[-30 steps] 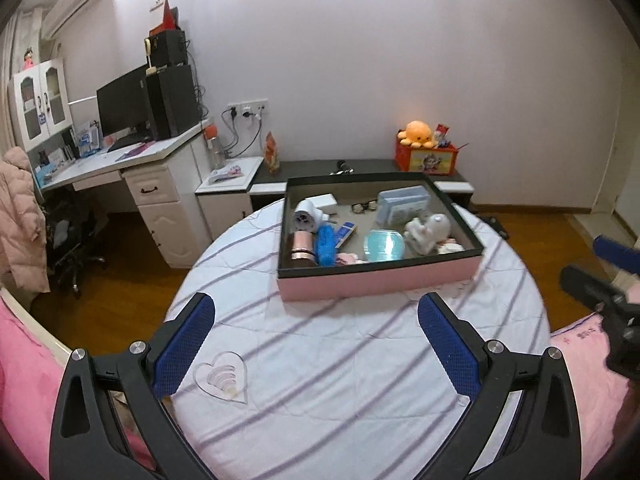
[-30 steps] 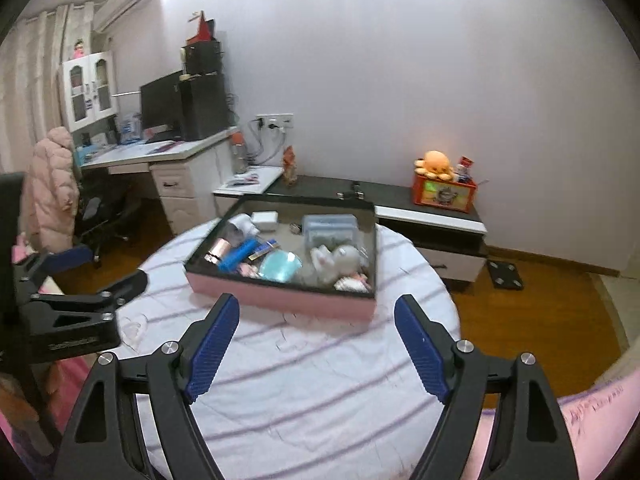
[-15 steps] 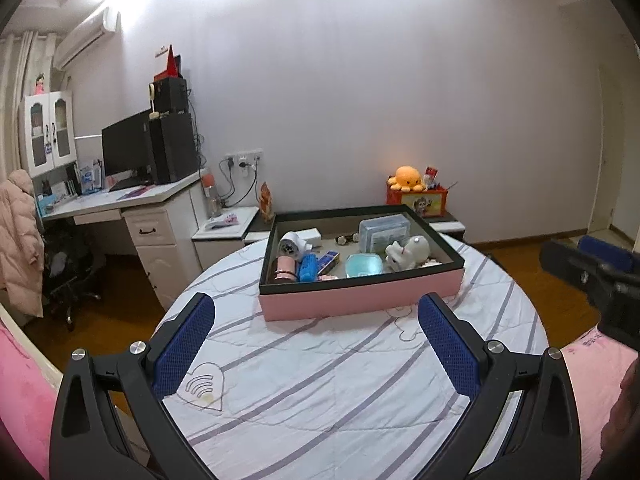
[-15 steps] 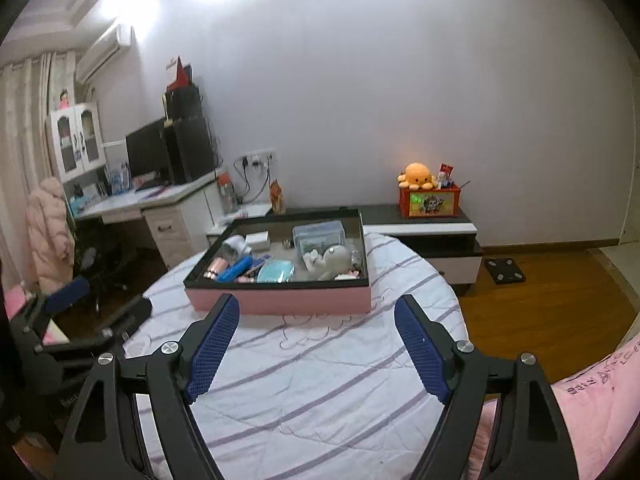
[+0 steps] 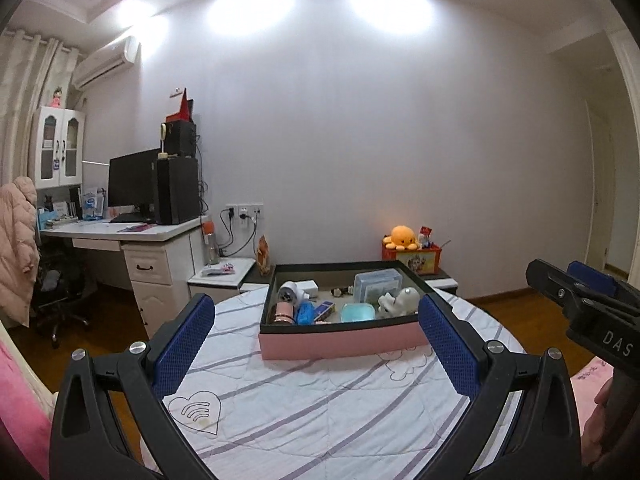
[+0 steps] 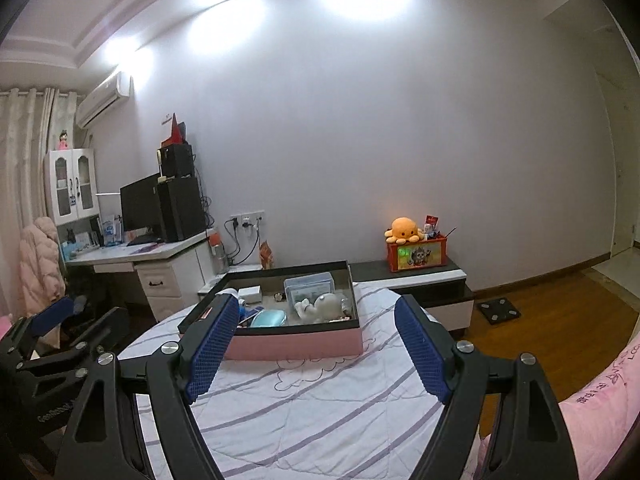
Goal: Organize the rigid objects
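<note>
Two grippers, left gripper (image 5: 316, 342) and right gripper (image 6: 316, 354), jaws wide apart, empty, one pink tray (image 5: 340, 346), one round table (image 5: 320, 408).

Bare striped surface (image 5: 320, 408) lies open between the tongs and the pink box (image 5: 340, 346), nothing blocking that lane. The box's near wall stands in the way of its crowded contents; floor (image 6: 540, 312) opens rightward.

Before you, pale wall (image 5: 360, 140) under bright ceiling light, white desk (image 5: 132, 236) with monitor (image 5: 130, 184) at left of frame, air conditioner (image 5: 106, 60) upper left, wooden floor (image 6: 560, 312) lower right.
</note>
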A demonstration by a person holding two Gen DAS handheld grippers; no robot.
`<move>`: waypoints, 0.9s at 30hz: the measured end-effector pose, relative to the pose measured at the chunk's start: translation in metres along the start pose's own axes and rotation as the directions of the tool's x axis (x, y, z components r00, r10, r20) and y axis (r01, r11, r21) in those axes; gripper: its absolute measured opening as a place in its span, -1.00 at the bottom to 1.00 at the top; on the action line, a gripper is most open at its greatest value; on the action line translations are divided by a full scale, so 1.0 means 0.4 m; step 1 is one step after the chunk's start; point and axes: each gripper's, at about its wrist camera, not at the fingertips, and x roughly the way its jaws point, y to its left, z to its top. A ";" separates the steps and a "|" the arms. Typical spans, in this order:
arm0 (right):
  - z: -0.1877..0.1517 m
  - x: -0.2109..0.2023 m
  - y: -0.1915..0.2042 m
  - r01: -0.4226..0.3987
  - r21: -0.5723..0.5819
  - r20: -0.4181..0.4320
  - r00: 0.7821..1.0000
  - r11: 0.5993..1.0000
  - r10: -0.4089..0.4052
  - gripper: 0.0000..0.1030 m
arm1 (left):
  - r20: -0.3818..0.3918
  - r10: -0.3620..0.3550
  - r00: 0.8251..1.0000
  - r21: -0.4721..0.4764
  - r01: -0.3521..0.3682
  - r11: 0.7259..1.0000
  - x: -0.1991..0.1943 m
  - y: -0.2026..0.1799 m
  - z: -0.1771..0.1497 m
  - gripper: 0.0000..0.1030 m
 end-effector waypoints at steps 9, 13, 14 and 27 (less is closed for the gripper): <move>-0.010 -0.029 0.030 0.031 -0.064 0.057 0.998 0.997 -0.028 0.58 | 0.009 0.032 0.999 -0.003 -0.032 0.999 0.001 0.008 -0.008 0.99; -0.015 -0.029 0.034 0.038 -0.075 0.052 0.998 0.996 -0.035 0.58 | 0.004 0.032 0.999 -0.004 -0.032 0.999 0.003 0.012 -0.009 0.99; -0.016 -0.029 0.035 0.040 -0.078 0.050 0.998 0.996 -0.036 0.58 | 0.004 0.035 0.999 -0.004 -0.035 0.999 0.002 0.012 -0.008 0.99; -0.015 -0.043 0.042 0.051 -0.097 0.078 0.996 0.994 -0.043 0.59 | 0.001 0.060 0.998 0.023 -0.060 0.998 0.007 0.004 -0.005 1.00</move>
